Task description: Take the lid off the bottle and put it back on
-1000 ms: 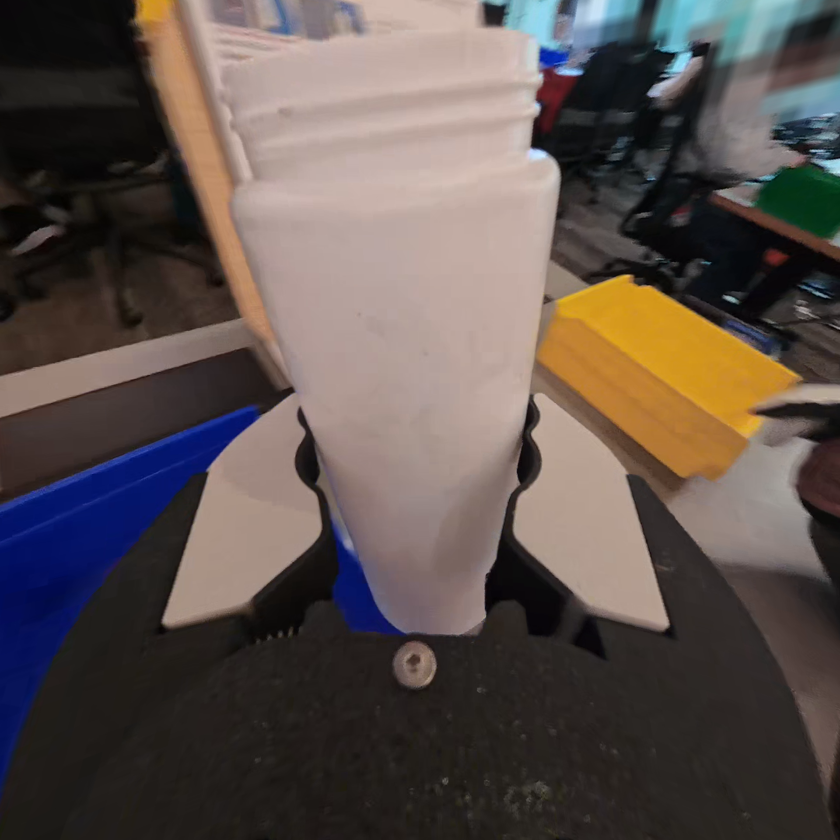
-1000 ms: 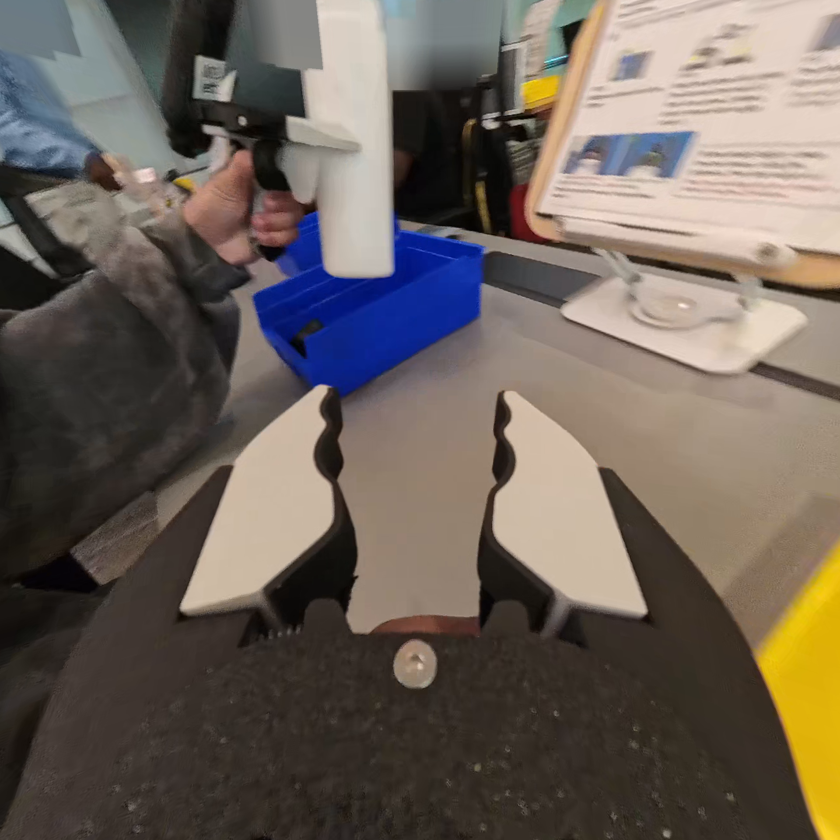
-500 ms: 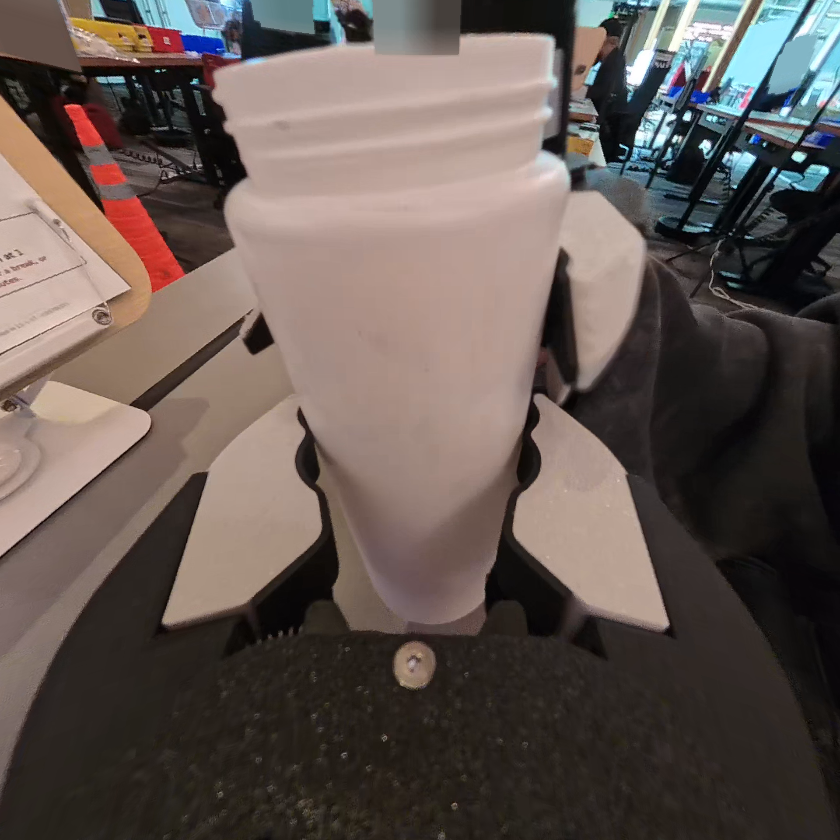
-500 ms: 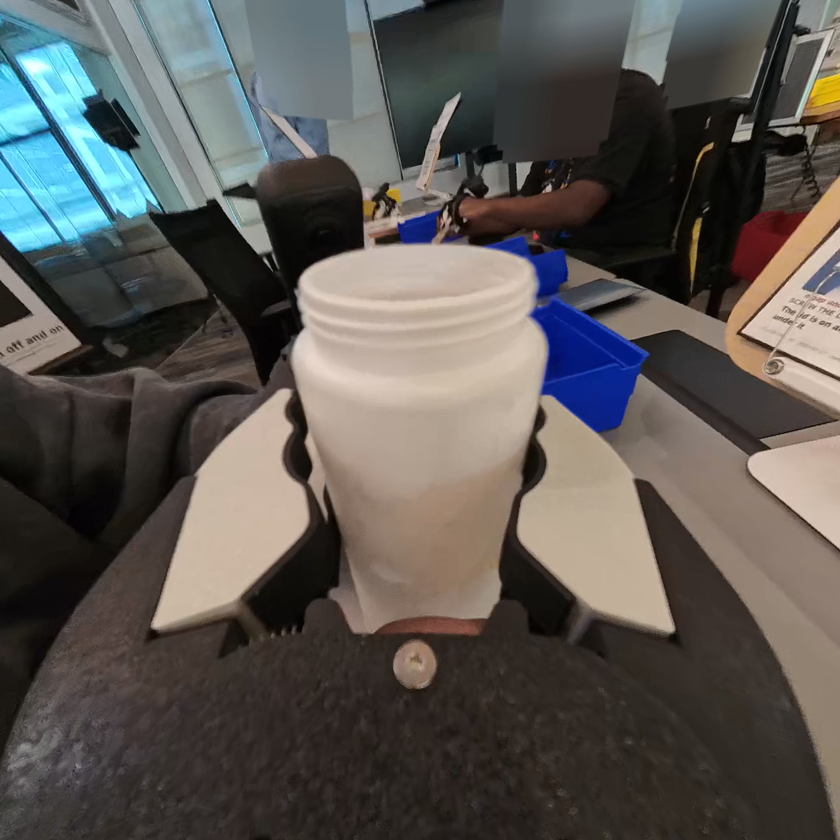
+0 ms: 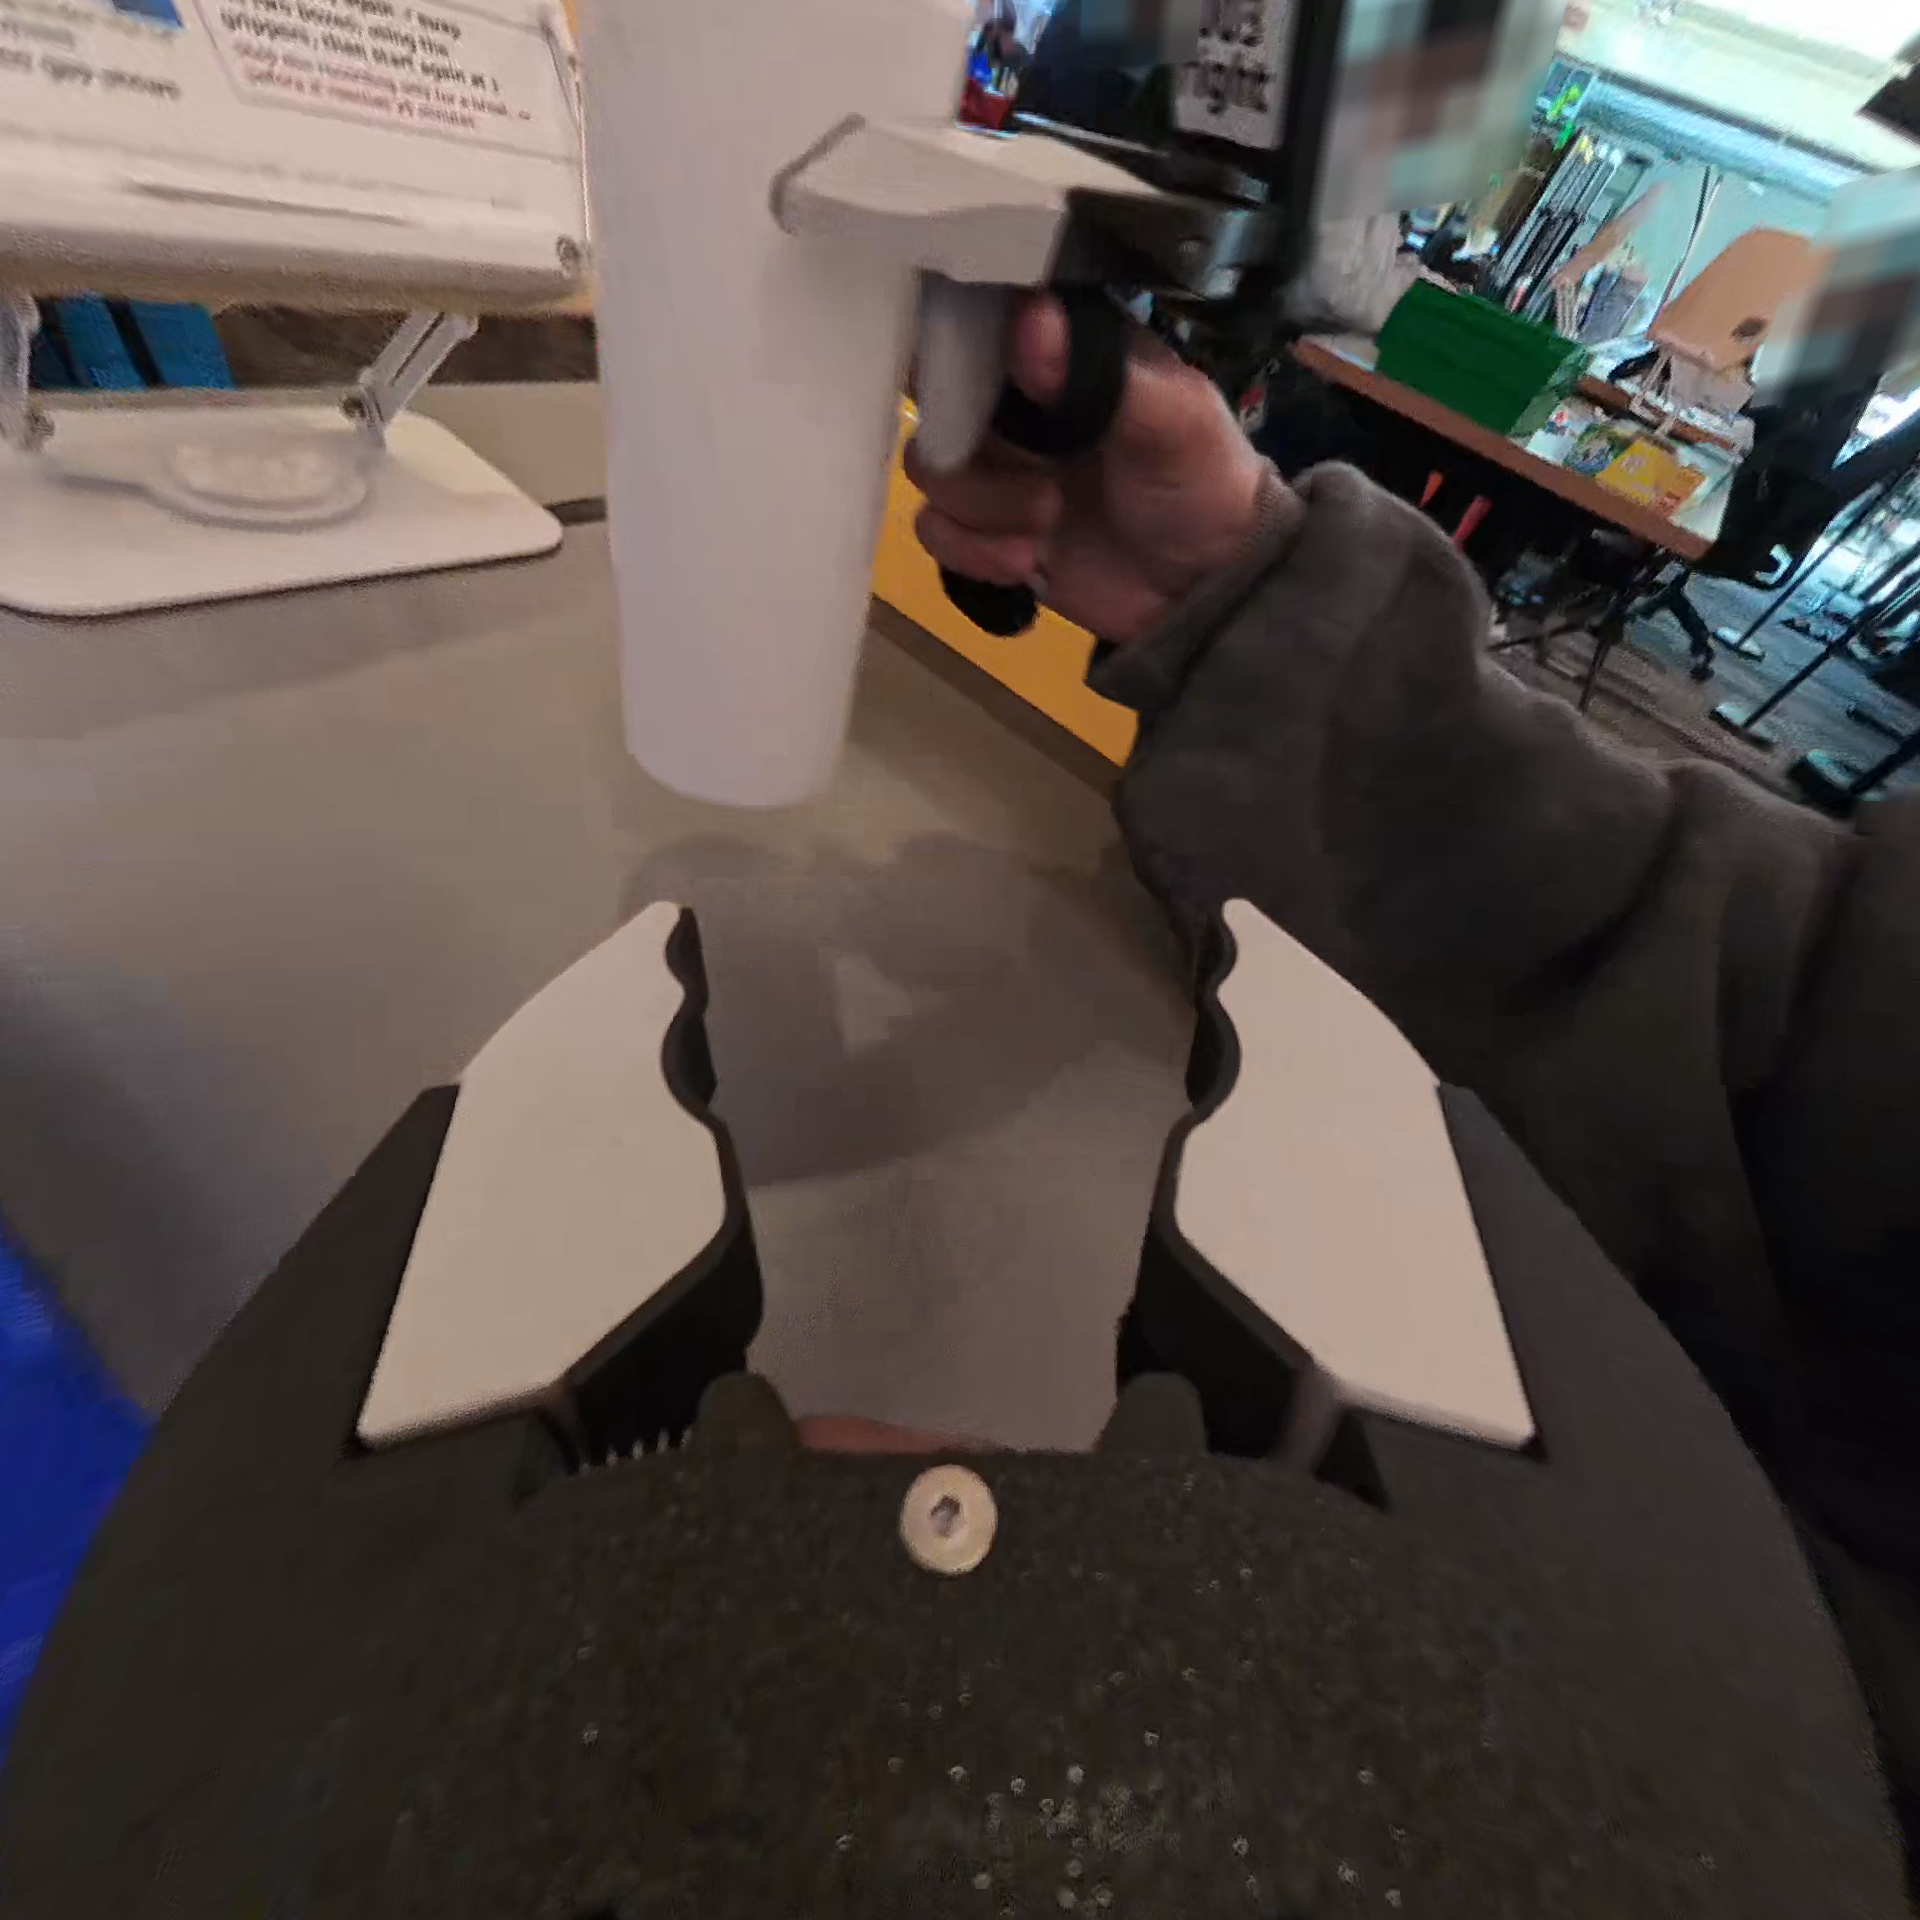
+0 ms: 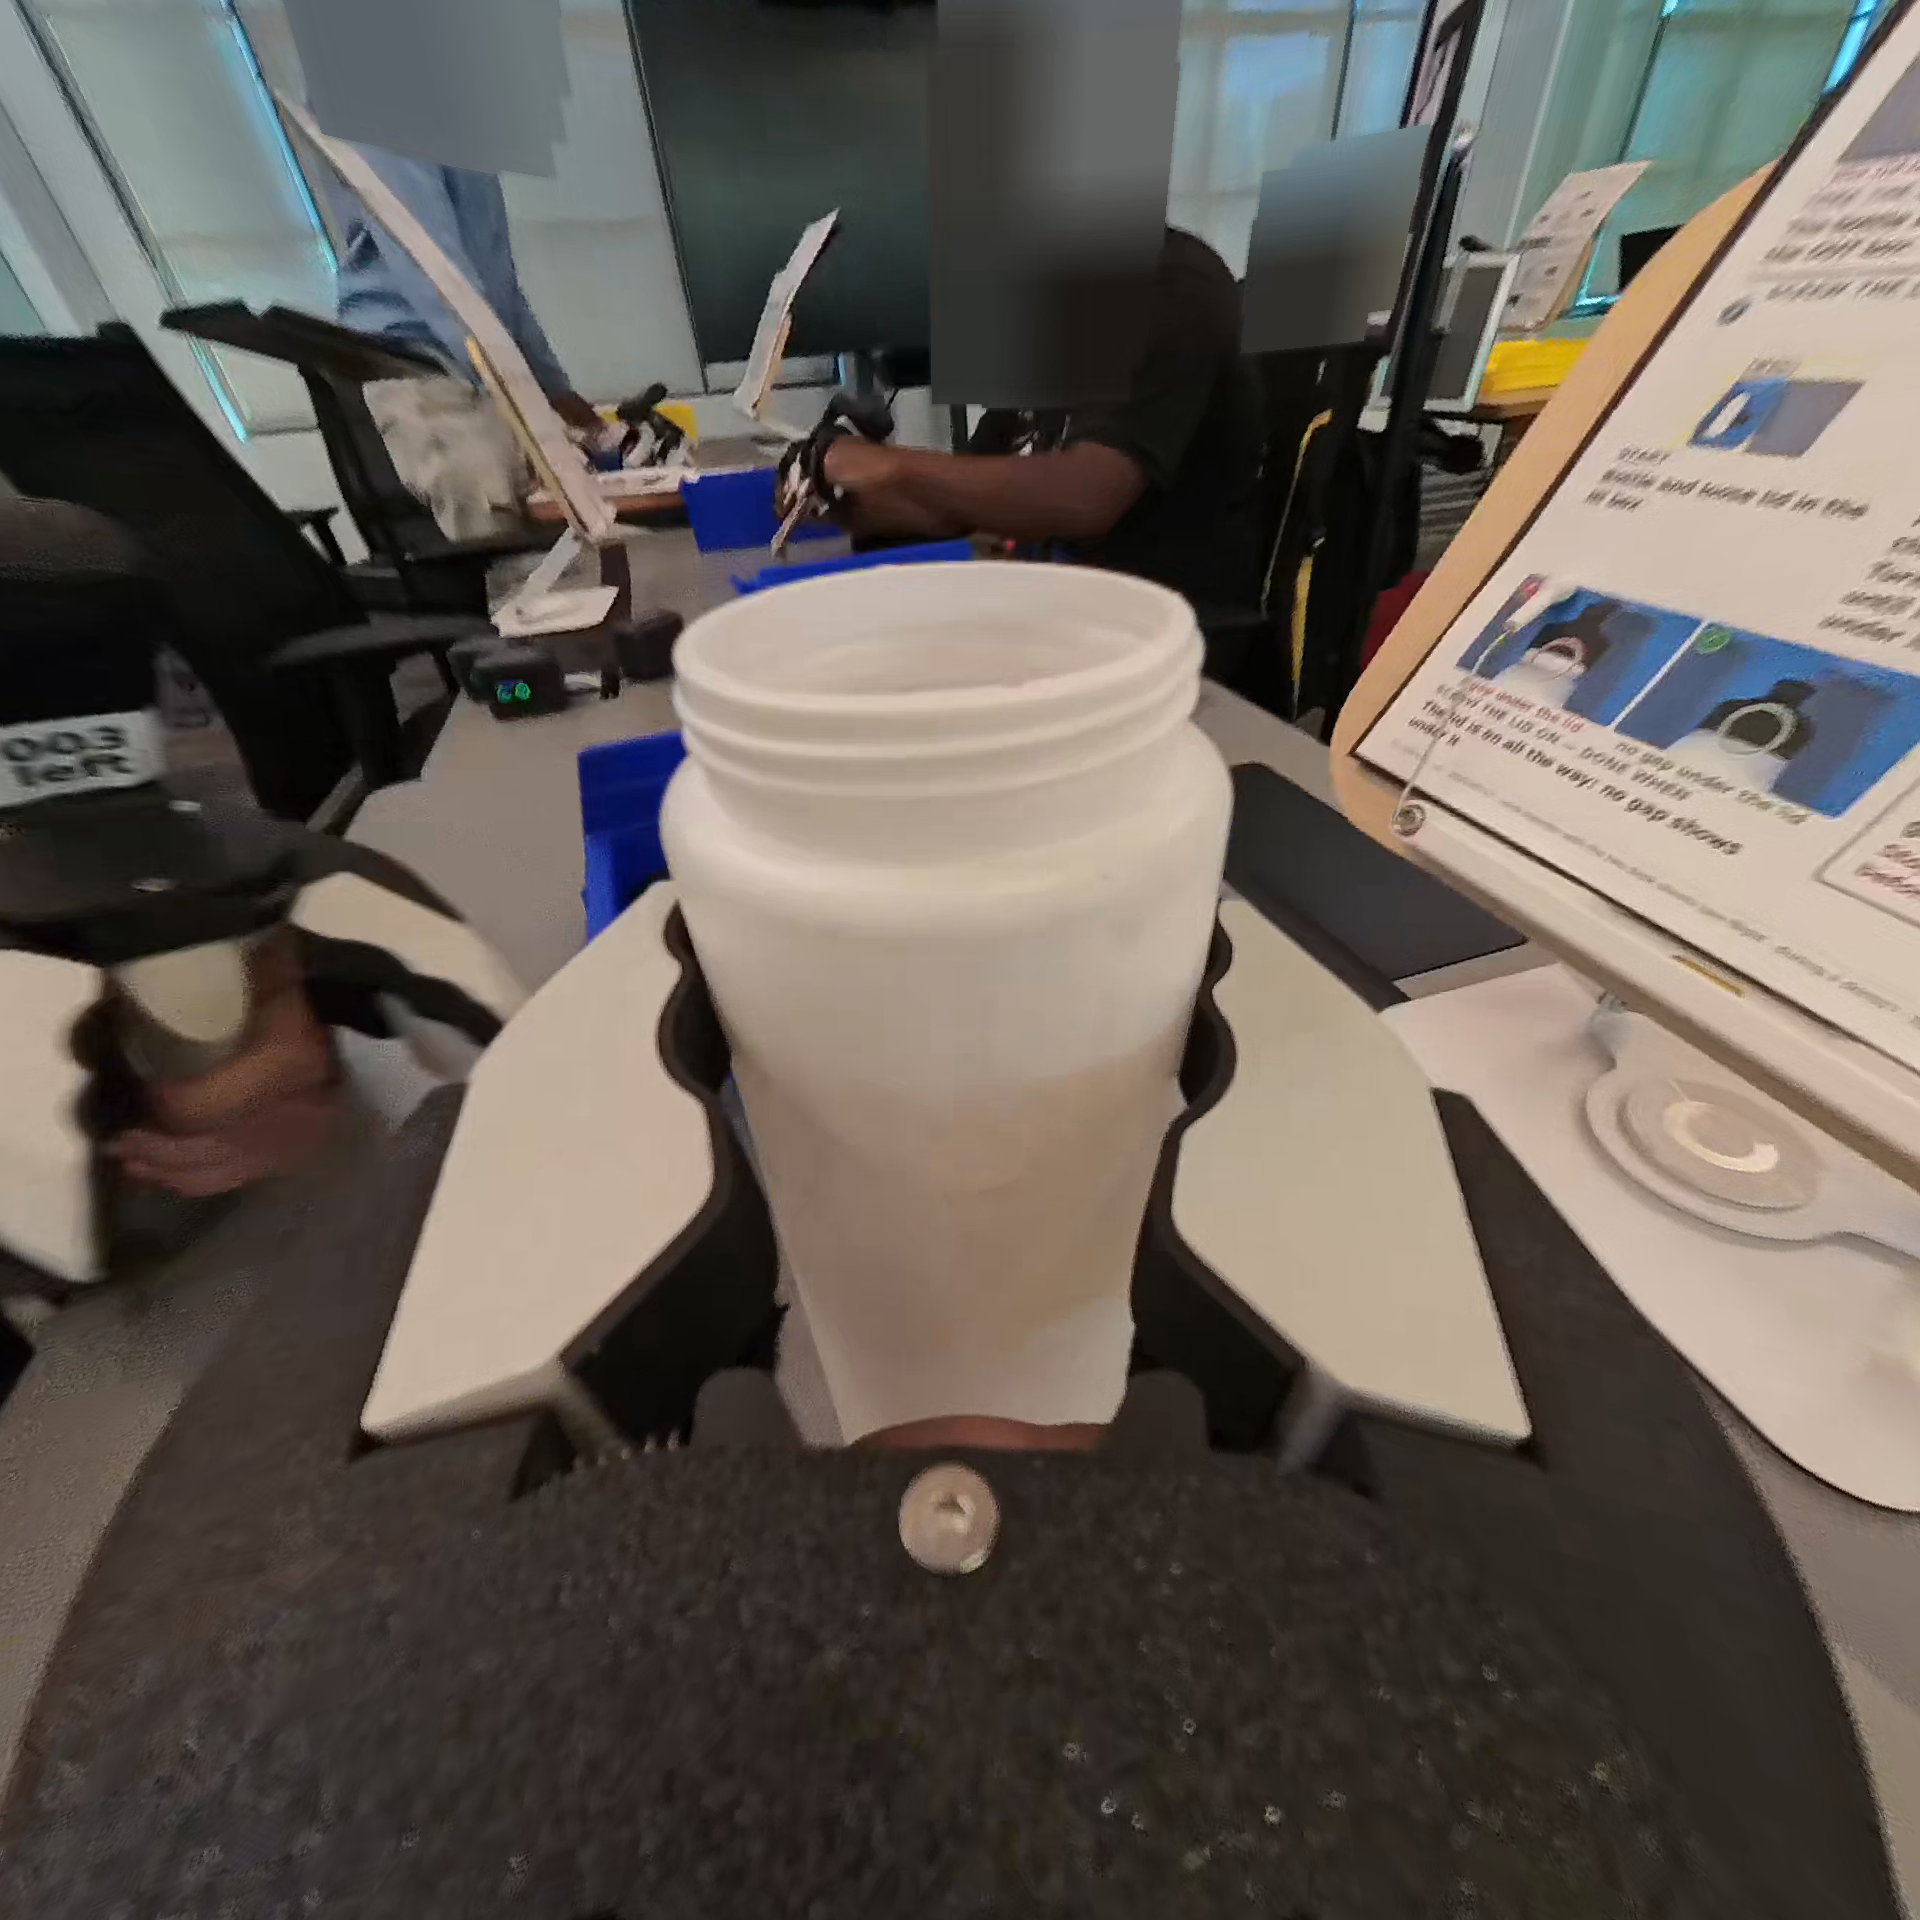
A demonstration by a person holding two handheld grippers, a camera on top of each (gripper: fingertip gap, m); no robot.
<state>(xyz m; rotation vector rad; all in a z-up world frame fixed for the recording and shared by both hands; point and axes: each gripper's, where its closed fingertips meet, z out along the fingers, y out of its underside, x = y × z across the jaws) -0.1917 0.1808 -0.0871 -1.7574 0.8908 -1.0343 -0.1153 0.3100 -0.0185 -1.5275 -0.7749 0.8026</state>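
Note:
The white bottle (image 6: 940,790) has an open threaded mouth with no lid on it. My right gripper (image 6: 945,935) is shut on its body and holds it upright. In the left wrist view the same bottle (image 5: 738,416) hangs a little above the grey table (image 5: 312,831), with one right finger (image 5: 914,208) clamped on its side and a hand (image 5: 1122,520) on the handle. My left gripper (image 5: 951,935) is open and empty, low over the table just short of the bottle. No lid shows in either view.
An instruction board on a white stand (image 6: 1683,644) stands at the right, and it also shows in the left wrist view (image 5: 260,156). A yellow bin (image 5: 997,634) lies behind the bottle. Blue bins (image 6: 623,821) sit behind it. A person (image 6: 1091,468) works at the far table.
The bottle has passed from my left gripper to my right gripper. The left gripper has opened and drawn back from it. The right gripper, open a second ago, has closed on the bottle.

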